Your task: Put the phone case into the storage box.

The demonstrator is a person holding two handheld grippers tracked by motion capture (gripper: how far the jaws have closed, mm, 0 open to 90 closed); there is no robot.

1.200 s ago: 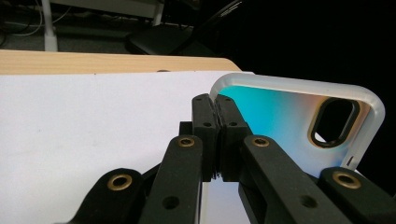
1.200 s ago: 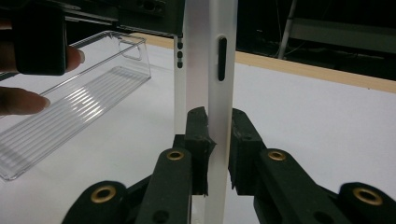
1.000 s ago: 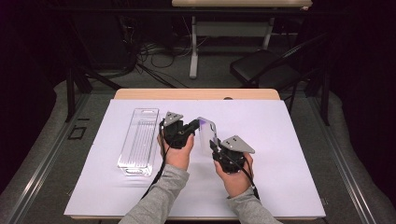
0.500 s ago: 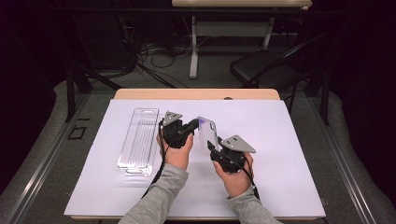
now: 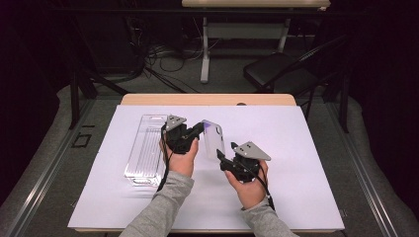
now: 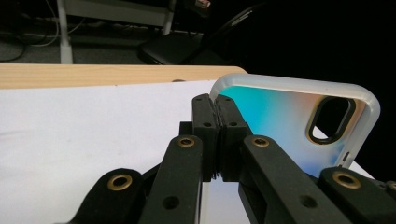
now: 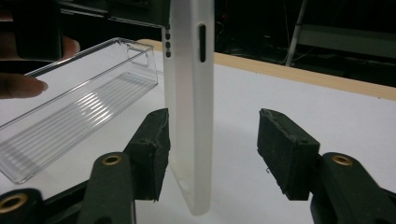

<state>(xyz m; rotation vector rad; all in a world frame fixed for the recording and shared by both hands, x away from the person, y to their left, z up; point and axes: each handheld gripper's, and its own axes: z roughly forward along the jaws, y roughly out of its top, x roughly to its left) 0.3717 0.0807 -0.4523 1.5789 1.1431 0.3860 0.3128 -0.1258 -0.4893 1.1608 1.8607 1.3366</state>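
A frosted white rim and iridescent blue-orange back are shown by the phone case; the ribbed tray is clear.

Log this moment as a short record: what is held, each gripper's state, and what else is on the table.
held item: phone case, upright, above the white sheet
left hand-held gripper: shut on the phone case edge
right hand-held gripper: jaws have just been opening; case between them, far pad clear of it
other item: clear plastic tray, left of the hands
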